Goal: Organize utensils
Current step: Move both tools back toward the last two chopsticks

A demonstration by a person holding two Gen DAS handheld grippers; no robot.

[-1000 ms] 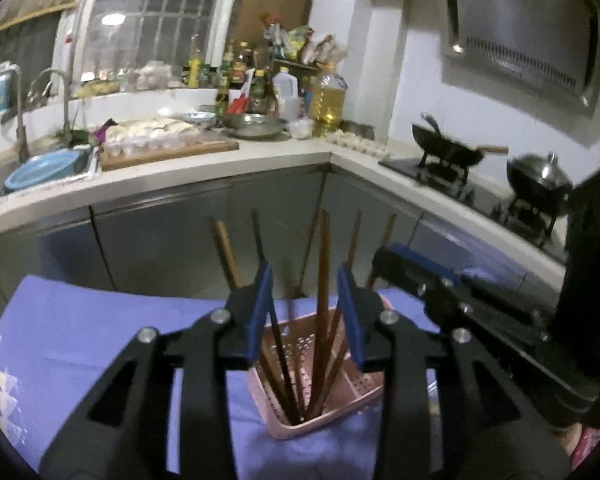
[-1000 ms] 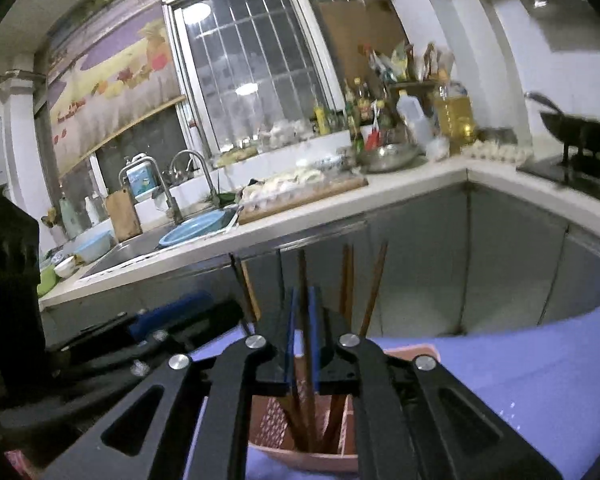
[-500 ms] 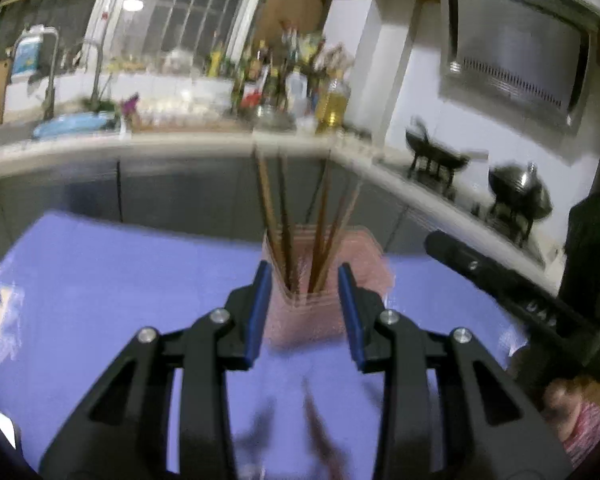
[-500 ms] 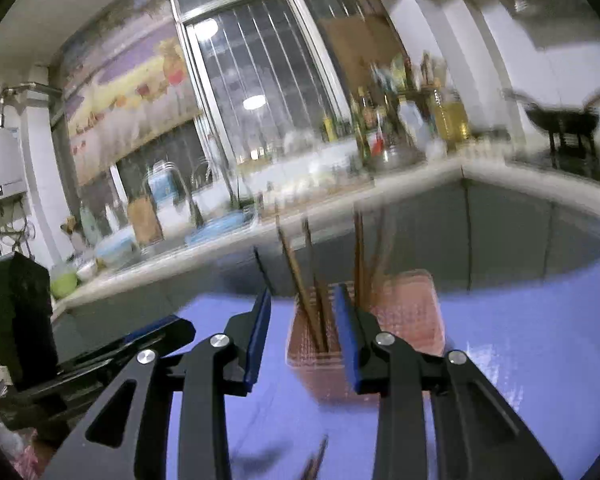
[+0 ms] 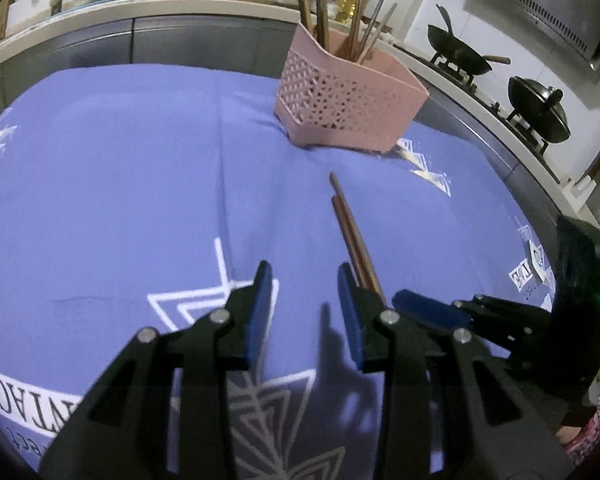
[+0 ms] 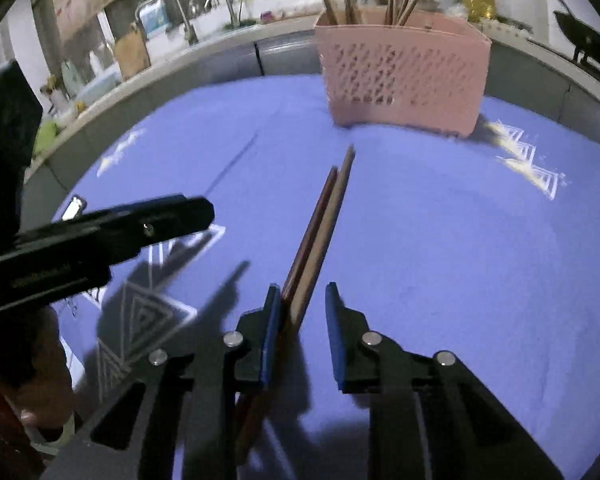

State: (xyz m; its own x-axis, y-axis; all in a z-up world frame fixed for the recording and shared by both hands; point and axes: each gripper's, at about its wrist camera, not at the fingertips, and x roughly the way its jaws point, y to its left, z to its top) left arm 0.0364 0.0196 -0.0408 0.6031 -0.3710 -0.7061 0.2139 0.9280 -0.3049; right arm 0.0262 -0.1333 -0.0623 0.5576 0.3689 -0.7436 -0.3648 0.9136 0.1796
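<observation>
Two brown chopsticks (image 6: 322,224) lie side by side on the blue cloth (image 5: 120,184) covering the counter, near the pink basket (image 6: 404,80) that holds more chopsticks upright. The right gripper (image 6: 302,332), whose jaws have just been closing, straddles their near ends without clamping them. The left gripper (image 5: 304,312) hovers just beside them, jaws parted and empty.

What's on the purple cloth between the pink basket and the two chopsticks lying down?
Nothing: in both wrist views, only bare purple cloth separates the pink basket from the chopsticks.
</observation>
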